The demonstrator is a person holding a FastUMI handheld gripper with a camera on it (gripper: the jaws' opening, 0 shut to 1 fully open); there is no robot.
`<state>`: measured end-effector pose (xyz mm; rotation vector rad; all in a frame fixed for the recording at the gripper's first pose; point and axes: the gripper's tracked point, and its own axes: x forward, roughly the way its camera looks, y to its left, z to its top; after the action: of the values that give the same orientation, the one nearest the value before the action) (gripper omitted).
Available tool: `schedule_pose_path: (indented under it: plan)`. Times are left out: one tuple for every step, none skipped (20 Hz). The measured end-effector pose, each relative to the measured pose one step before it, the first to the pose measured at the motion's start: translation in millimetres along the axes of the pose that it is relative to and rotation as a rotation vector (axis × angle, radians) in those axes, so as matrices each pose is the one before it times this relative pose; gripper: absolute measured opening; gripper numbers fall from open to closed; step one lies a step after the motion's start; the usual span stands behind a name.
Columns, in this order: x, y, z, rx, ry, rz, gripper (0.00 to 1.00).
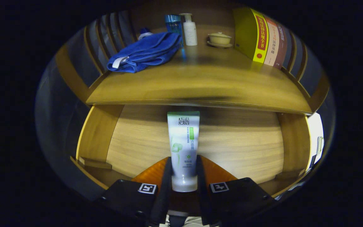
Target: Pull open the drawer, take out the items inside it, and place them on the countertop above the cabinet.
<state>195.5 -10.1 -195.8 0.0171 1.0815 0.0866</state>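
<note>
On the bench point(200, 85) above the open drawer point(197, 142), going left to right, I see a blue towel point(145, 52) bunched at the left end, then a blue cup point(173, 23) and a white pump bottle point(190, 31) standing together just behind it, then a small lidded bowl point(220, 38) on its saucer, then a row of books point(265, 39) upright at the right end. The front middle of the bench is bare, which I judge is where the load should go.

My gripper point(184, 176) has its jaws closed on the tube point(183, 148), one finger pressing on each side near the cap end. The tube stands up between the fingers, cap toward me and crimped end pointing at the bench's front edge, lifted over the drawer's wooden floor. Holding it low by the cap keeps the long body in front of me, so I can watch it clear that edge.

The tube is pale white with a green band at the crimp, green leaf artwork on the body and a plain cap.
</note>
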Motion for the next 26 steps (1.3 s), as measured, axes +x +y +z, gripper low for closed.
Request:
schedule_pose_path:
  plan:
    - [-2.60,1.56,0.09,-0.00377,-0.00345,0.00446,0.48]
    - [-4.00,1.92,-0.33,0.00715,-0.00359,0.00745,0.48]
    - [-4.38,1.71,0.44,0.00720,-0.00752,0.01737,0.48]
    - [-5.30,2.18,1.82,0.00736,-0.01216,0.01714,0.48]
    - [-8.54,-0.50,4.39,-0.00129,-0.02847,0.00361,0.48]
    - [-8.92,-2.16,4.36,-0.00414,-0.01998,-0.00402,0.48]
    - [-12.12,-0.32,8.32,0.00351,-0.02650,0.00427,0.48]
    - [-8.06,0.17,11.14,0.01135,-0.02032,0.01043,0.48]
    - [-4.68,-0.47,15.31,0.01380,-0.01904,0.00282,0.48]
    - [-0.59,-3.97,18.02,0.01215,-0.02108,-0.00990,0.48]
    - [4.60,-2.89,19.64,0.00258,-0.02170,-0.02250,0.48]
    - [6.80,-5.20,20.69,-0.01966,-0.01784,-0.02877,0.48]
    - [8.79,-5.96,18.45,-0.01758,-0.01629,-0.03103,0.48]
    - [8.09,-3.19,16.87,0.00467,-0.01924,-0.02965,0.48]
    - [10.64,4.35,12.72,0.01338,-0.00688,-0.01045,0.48]
    - [11.77,5.91,8.57,0.02285,0.00445,0.00730,0.48]
    - [9.70,6.35,2.98,0.02549,0.01038,0.01572,0.48]
    - [11.25,5.79,1.72,0.01637,0.01300,0.01236,0.48]
    - [9.01,1.48,-1.72,0.00952,0.00673,-0.00393,0.48]
    - [7.88,-1.95,-2.89,0.00208,0.01085,-0.01116,0.48]
    - [6.51,-1.10,-2.56,0.00252,0.01395,-0.01753,0.49]
    - [6.21,-1.93,-2.87,0.00306,0.01096,-0.01358,0.49]
    - [4.26,-1.54,-2.01,0.00478,0.00736,-0.00899,0.50]
    - [3.40,-0.47,-0.17,0.00564,-0.00744,-0.00516,0.50]
    - [3.02,-1.20,-0.33,-0.00033,0.00172,-0.00133,0.51]
    - [0.35,-0.25,2.49,-0.00672,-0.01231,0.00215,0.52]
